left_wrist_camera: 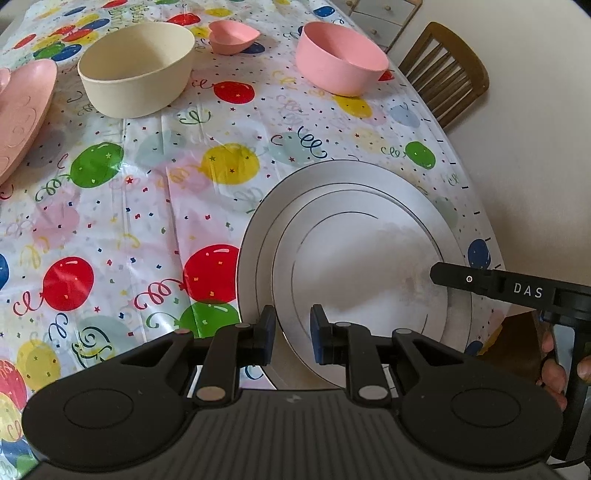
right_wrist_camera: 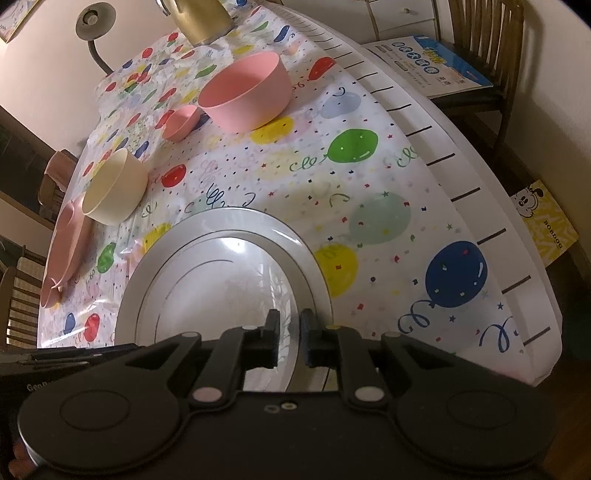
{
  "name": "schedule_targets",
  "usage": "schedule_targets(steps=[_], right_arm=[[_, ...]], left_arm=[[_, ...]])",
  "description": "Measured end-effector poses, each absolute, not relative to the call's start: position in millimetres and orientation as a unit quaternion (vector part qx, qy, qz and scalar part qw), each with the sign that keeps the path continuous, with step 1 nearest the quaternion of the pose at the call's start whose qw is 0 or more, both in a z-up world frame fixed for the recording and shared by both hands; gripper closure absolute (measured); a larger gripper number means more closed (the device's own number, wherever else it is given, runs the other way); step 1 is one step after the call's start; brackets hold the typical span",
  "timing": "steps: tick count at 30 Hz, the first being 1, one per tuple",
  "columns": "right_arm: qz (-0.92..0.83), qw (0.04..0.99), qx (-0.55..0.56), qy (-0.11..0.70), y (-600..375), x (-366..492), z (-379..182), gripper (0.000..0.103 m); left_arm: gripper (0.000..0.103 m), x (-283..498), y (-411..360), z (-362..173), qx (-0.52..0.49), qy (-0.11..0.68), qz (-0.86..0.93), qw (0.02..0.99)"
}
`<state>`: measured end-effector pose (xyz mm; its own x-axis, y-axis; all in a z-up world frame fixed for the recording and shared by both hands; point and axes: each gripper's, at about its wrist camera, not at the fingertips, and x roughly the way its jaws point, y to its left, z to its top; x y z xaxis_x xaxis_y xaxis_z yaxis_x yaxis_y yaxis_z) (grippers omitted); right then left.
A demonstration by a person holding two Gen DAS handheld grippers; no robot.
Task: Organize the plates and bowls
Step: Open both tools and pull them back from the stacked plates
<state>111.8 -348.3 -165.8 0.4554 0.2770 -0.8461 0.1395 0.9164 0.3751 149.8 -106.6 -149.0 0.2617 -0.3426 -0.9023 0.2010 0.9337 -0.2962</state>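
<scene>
On a table (left_wrist_camera: 155,206) spread with a balloon-print cloth, two white plates sit stacked near the right edge, the smaller plate (left_wrist_camera: 369,266) resting inside the larger plate (left_wrist_camera: 255,236). Both tools grip the near rim of this stack: the left tool (left_wrist_camera: 292,334) has its blue-padded fingers pinched on the rim at the left, while the right tool (right_wrist_camera: 290,341) clamps the rim further round, its black fingers nearly together with the plate edge between them. From the left wrist view the right tool's black arm, lettered DAS, reaches over the stack from the right, with a person's fingers (left_wrist_camera: 554,369) wrapped around its handle. Beyond the plates stand a cream bowl (left_wrist_camera: 136,68), a large pink bowl (left_wrist_camera: 341,57) and a small pink heart-shaped dish (left_wrist_camera: 232,36), all well apart from the stack. A pink plate (left_wrist_camera: 22,114) lies at the far left, just beside the cream bowl. Wooden chairs (left_wrist_camera: 448,74) stand past the table's edge
</scene>
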Motion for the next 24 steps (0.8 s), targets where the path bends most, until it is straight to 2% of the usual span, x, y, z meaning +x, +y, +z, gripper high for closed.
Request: schedule_targets(steps=[4,10,17,24], right_arm=[[0.043,0.83,0.193,0.521,-348.0,111.5,-163.4,0.089],[0.052,0.838,0.17,0.517,-338.8,109.5,-154.2,0.082],[0.067,0.857,0.137,0.492,-325.6,107.1,-129.9,0.079],[0.092,0.882,0.106,0.449,-305.6,104.5,-94.7,0.068]], left_arm=[[0.084,148.9,-105.7,-146.8,-0.06,0.581,-0.17,0.794],[0.084,144.9,-104.6,-136.4,-0.055,0.566,-0.172,0.804],[0.084,135.8,-108.5,-110.0,-0.035,0.525,-0.184,0.83],[0.083,133.2,-109.1,-78.2,-0.038,0.485,-0.184,0.854]])
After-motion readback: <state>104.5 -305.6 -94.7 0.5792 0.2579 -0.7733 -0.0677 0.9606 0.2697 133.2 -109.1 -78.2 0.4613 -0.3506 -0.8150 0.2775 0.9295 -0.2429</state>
